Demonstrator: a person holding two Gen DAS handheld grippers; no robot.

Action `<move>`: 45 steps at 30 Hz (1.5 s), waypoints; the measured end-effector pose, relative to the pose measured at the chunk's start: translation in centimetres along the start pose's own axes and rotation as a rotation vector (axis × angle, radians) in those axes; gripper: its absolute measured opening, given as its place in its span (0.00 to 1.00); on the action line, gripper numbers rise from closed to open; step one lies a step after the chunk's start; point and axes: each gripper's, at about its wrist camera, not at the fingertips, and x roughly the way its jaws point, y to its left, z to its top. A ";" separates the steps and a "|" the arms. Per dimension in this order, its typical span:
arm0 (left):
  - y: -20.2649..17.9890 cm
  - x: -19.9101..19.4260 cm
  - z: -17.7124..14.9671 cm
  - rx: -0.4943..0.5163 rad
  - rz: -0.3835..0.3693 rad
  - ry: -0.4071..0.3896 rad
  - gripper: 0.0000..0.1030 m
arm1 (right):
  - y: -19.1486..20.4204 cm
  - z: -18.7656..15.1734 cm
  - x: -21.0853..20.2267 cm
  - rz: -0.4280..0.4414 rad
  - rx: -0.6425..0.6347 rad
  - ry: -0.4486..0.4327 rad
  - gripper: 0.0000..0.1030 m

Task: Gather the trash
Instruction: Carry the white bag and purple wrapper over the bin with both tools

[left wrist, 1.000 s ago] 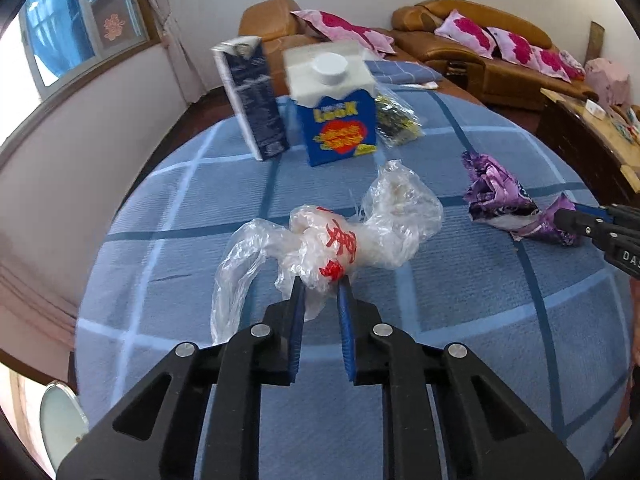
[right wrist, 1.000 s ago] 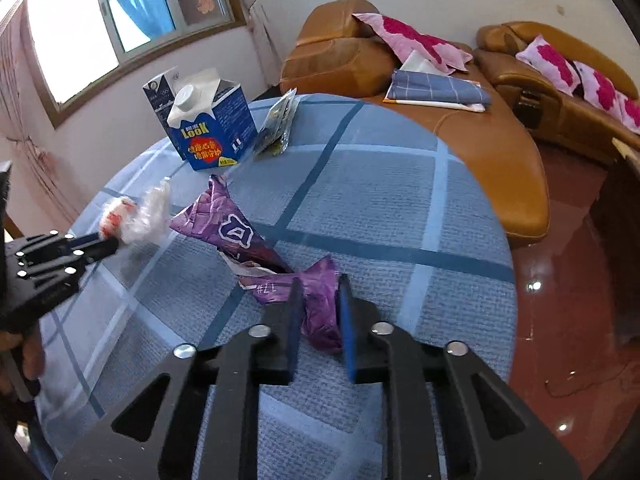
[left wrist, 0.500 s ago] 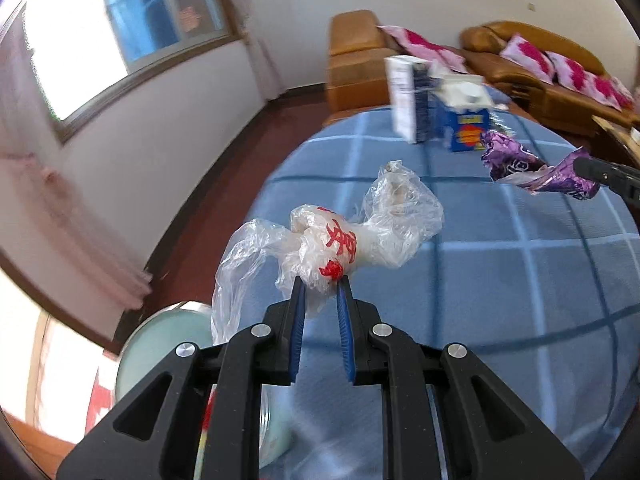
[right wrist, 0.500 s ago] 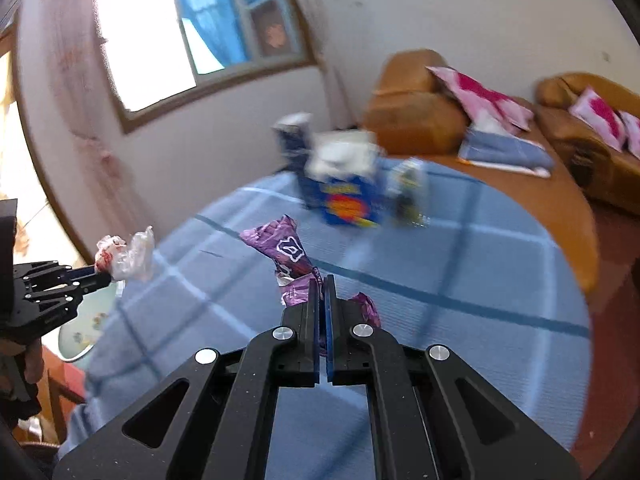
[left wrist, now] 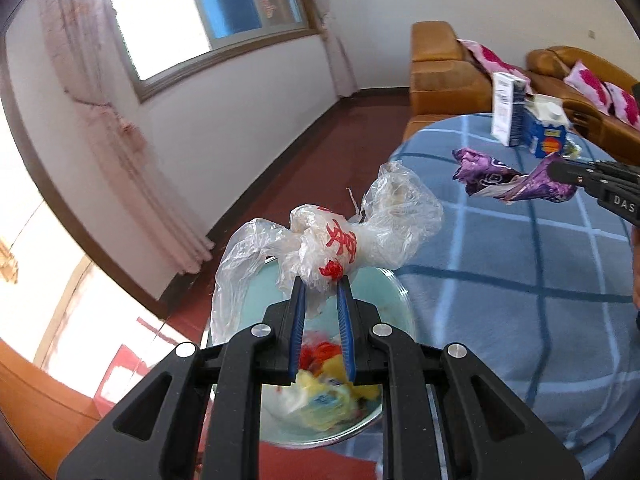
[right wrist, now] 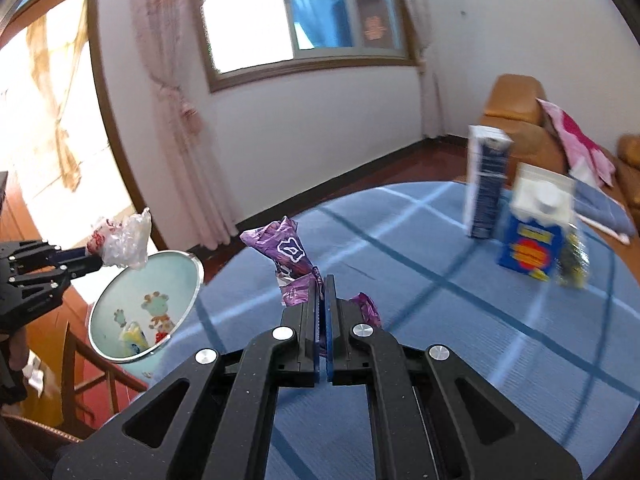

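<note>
A: Crumpled clear plastic bag (left wrist: 340,236) with red print, pinched in the left tongs (left wrist: 322,300), now hanging right over the open mouth of the pale green bin (left wrist: 394,292) beside the table (left wrist: 540,280). A second ago, lying on the table between those same blades.

B: And the purple wrapper (right wrist: 290,260)?

A: Clamped in the right tongs (right wrist: 323,292), blades shut flat on its lower end. A second ago, blades apart around it on the table; closed on it since, then lifted clear.

B: Meaning for the job?

A: Both pieces off the table and swung toward the bin. Probably one release away for the bag; wrapper trailing, over the table edge rather than the bin, judging by the right wrist view.

B: Left behind?

A: Two cartons, a dark blue one (right wrist: 486,188) and a blue one with a white cap (right wrist: 536,232), upright near the far edge, plus a small shiny packet (right wrist: 574,260) just beside them. Likely next in line.

B: Hard to read?

A: Bin contents: blurred yellow and red shapes in the left wrist view, no telling what. Cartons smeared by motion, print illegible. Bin base cut off below. Part of the wrapper hidden behind the right blades. Only a sliver of a hand at the frame edge.
</note>
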 end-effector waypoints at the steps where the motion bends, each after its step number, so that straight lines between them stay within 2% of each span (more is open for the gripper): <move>1: 0.5 0.0 -0.2 -0.007 0.008 0.001 0.15 | 0.9 0.3 0.8 0.008 -0.020 0.004 0.03; 10: 3.8 -0.1 -1.9 -0.058 0.075 0.004 0.15 | 5.8 1.4 4.4 0.055 -0.127 0.012 0.03; 18: 4.4 0.0 -2.7 -0.061 0.108 0.000 0.15 | 8.8 1.3 5.8 0.089 -0.219 0.008 0.03; 45: 5.4 0.2 -4.0 -0.089 0.141 0.016 0.15 | 11.4 -0.1 5.9 0.211 -0.337 0.002 0.03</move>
